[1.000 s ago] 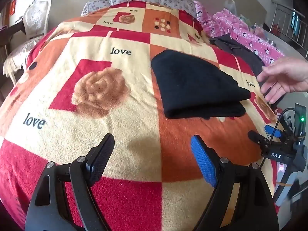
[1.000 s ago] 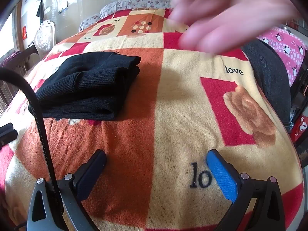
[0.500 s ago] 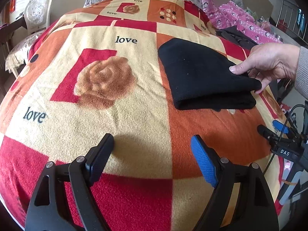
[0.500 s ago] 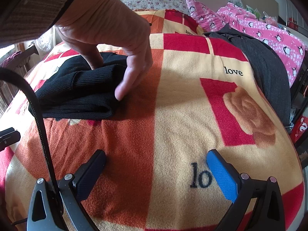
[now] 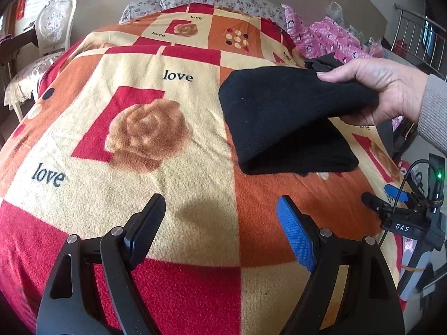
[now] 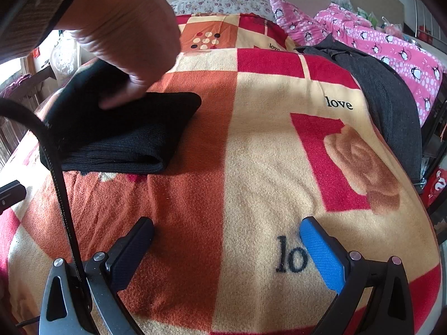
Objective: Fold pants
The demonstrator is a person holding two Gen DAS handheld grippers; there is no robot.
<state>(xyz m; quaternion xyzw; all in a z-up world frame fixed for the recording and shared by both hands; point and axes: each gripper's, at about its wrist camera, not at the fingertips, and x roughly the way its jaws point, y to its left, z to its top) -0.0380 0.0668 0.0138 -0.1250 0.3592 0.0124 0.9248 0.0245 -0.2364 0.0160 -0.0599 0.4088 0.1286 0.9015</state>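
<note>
1. A white chair (image 5: 56, 25) stands at the far left, beside the bed
2. The blanket (image 5: 173, 145), checked in red, orange and cream with rose prints and the word "love", covers the bed under both grippers
3. The left gripper (image 5: 220, 217) rests low over the near part of the blanket; its fingers are spread wide apart with nothing between them, one black pad on the left and one blue pad on the right
4. The pants (image 5: 282, 122), black and folded into a thick stack, lie on the blanket ahead and to the right of the left gripper, well apart from its fingertips
5. A bare hand (image 5: 388, 95) pinches the upper layer of the pants at the right edge and holds it raised off the layer below
6. The right gripper (image 6: 226, 240) lies on the blanket to the right of the pants; its fingers are spread wide apart and hold nothing
7. A dark grey garment (image 6: 385, 95) lies along the right edge of the blanket
8. Pink bedding (image 6: 391, 44) with a penguin print is piled at the far right
</note>
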